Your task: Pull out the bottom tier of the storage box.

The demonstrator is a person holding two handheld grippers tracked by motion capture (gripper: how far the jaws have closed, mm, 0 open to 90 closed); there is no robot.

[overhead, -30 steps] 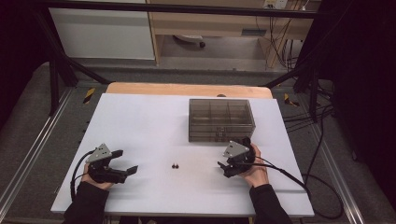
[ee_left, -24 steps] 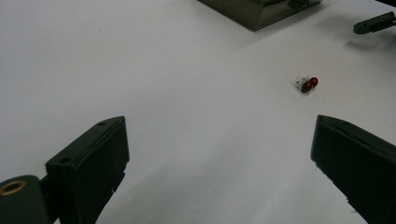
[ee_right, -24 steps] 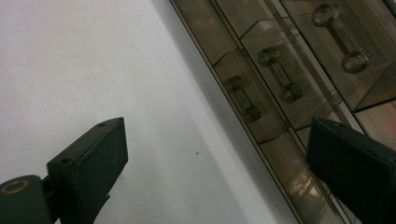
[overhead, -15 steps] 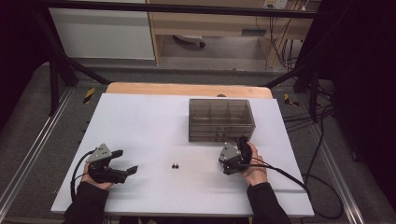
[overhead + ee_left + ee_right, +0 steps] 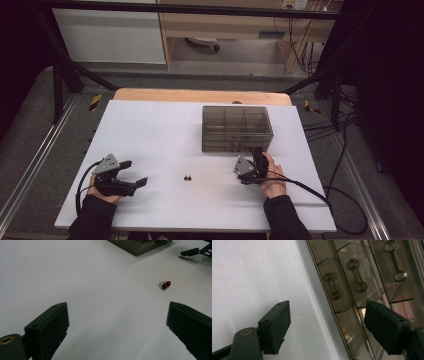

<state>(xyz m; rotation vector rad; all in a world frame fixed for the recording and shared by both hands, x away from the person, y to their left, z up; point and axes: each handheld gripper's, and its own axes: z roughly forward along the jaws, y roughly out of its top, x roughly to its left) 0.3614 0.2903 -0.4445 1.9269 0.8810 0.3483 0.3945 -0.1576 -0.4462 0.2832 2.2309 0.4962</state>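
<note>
Right claw (image 5: 256,159) nearer drawer box (image 5: 237,128) front, closing empty

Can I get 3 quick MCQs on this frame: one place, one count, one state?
1. Where do the small red parts lie?
A. inside the drawer box
B. on the bare table between the two grippers
C. between the left gripper's jaws

2. How many drawer handles show through the drawer box front in the right gripper view?
A. one
B. three
C. six

3. How do the left gripper jaws stand?
A. wide apart, nothing between them
B. clamped on a red part
C. shut

Key: 1 B, they sit on the white table mid-front; 2 B, three dumbbell-shaped handles; 3 A, only table surface lies between the jaws.
</note>
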